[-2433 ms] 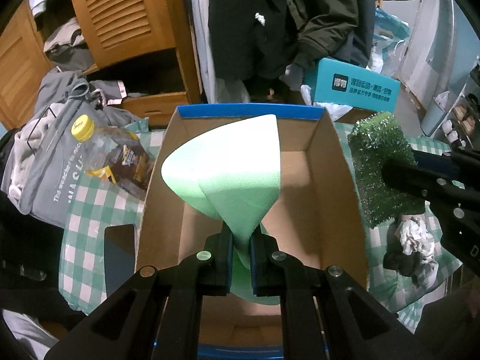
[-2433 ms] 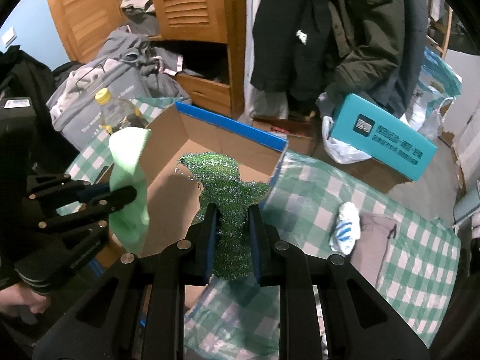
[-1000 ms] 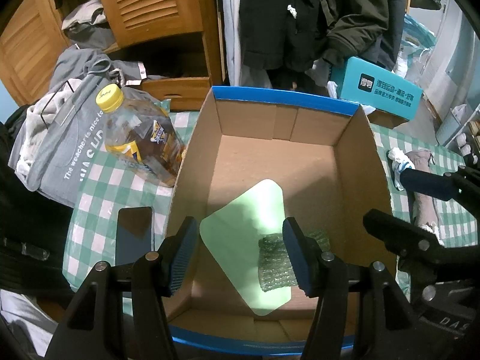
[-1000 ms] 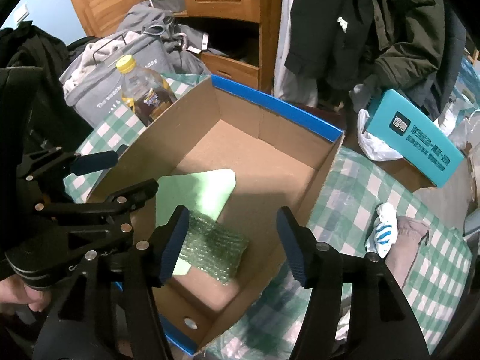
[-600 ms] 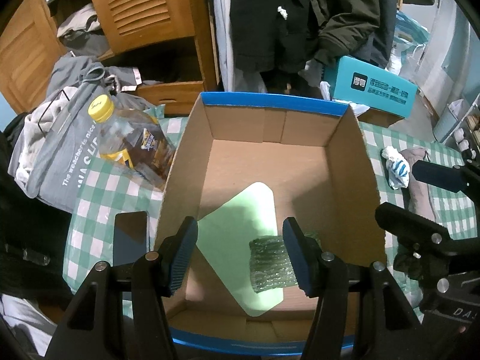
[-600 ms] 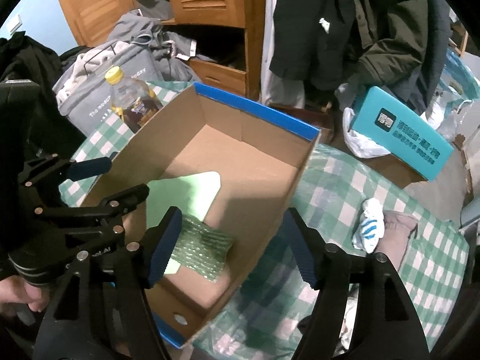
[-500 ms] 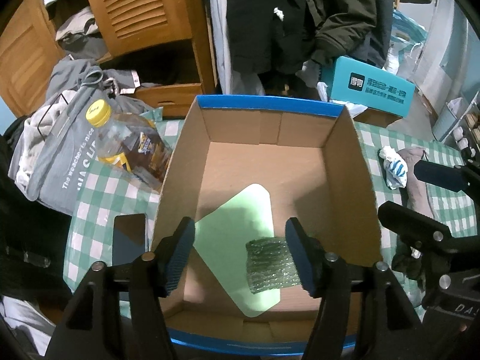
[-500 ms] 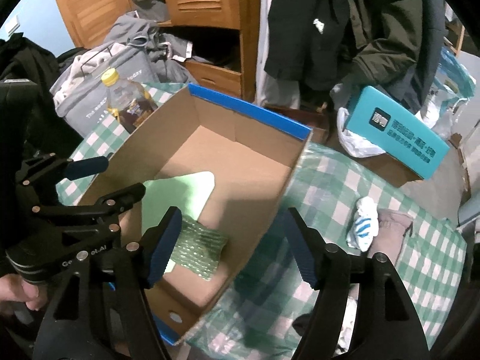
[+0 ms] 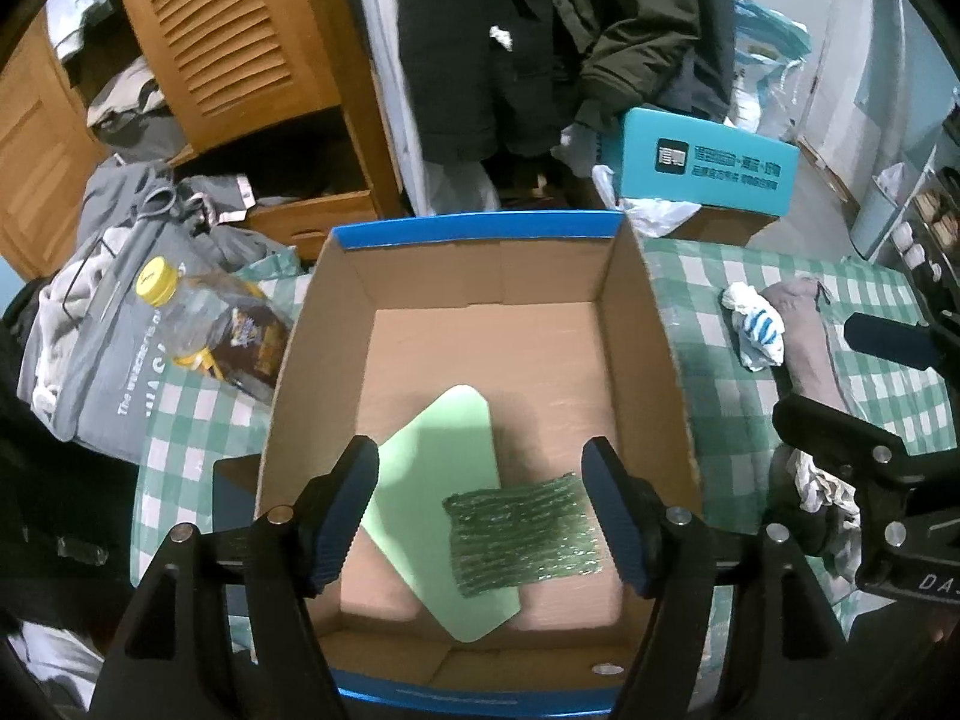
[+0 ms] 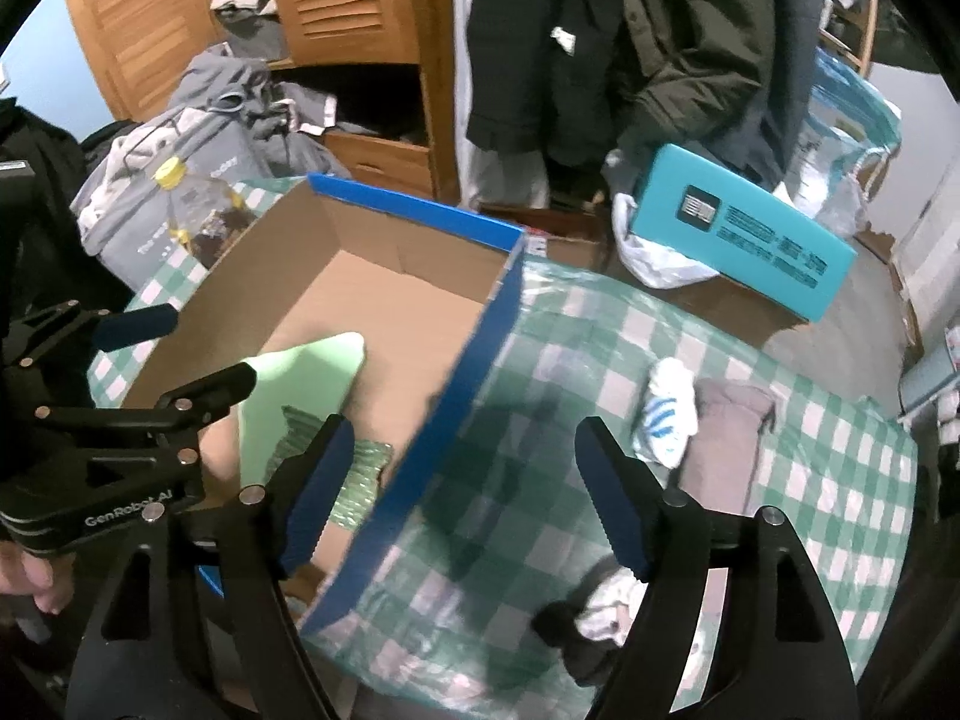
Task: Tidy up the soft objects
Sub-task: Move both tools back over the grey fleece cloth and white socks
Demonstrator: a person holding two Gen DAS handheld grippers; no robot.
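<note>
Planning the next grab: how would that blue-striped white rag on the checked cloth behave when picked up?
The rag lies crumpled in soft folds, so it probably droops from a pinch. It looks light for its bulk. Bunched on the cloth, it seems unlikely to roll.

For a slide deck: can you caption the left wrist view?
Left gripper open above the cardboard box, where a pale green foam sheet and green scouring pad lie.
</note>
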